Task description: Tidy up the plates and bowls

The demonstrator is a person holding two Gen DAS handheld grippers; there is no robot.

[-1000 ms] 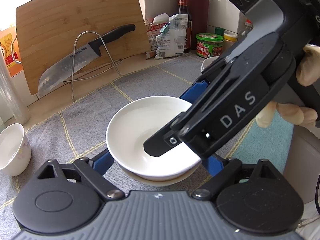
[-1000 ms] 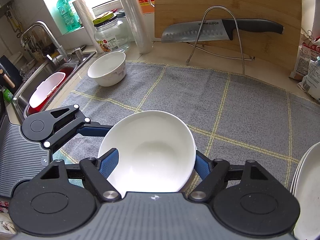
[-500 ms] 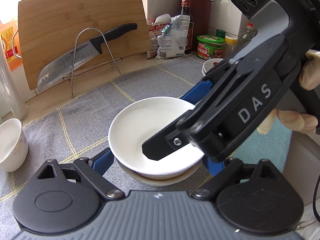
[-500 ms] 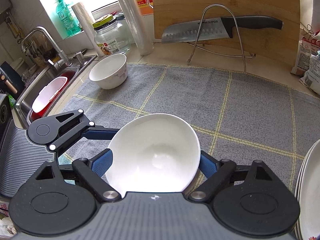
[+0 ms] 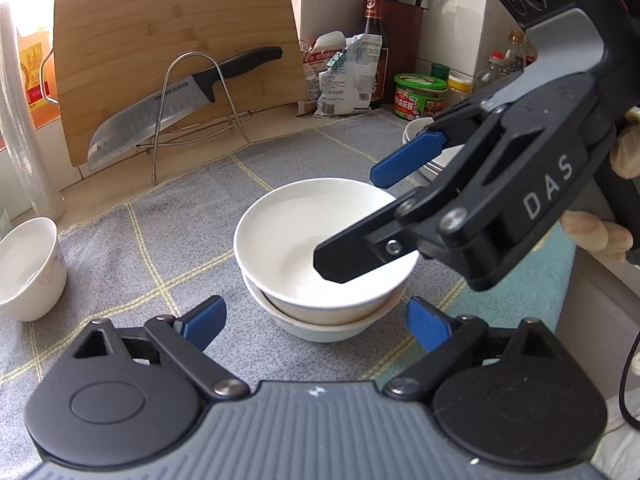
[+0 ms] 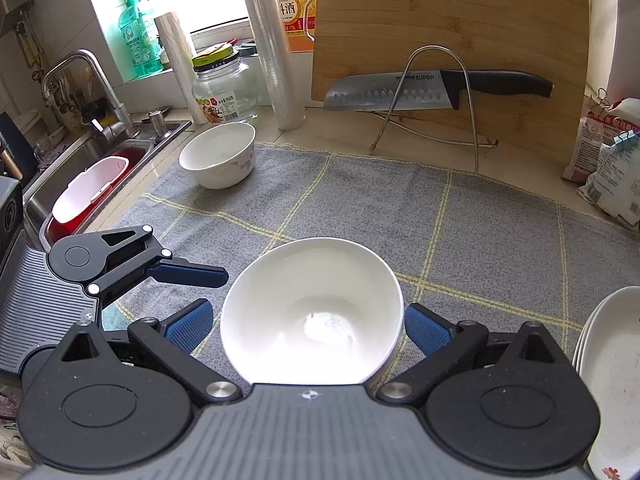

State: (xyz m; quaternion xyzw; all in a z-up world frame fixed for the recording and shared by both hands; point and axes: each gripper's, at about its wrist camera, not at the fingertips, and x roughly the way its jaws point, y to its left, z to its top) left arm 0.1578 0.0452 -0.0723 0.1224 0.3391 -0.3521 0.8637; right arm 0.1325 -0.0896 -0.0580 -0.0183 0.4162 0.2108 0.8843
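- While both grippers stand wide, left gripper [image 5: 316,320] having just been opening, nothing gripped, stacked bowls [image 5: 324,256] sit mid-frame.
- Back right gripper [image 6: 306,326] straight off.
- Next: lone bowl [image 6: 218,154], upper left.

Two plain white bowls [image 5: 320,248] sit nested, one inside the other, upright on the grey checked cloth [image 5: 180,240] in the middle of the desk. Off to the left, near the sink end, there's another white bowl with a faint floral print [image 6: 218,154], also upright. A stack of white plates [image 6: 608,364] sits on the right edge.
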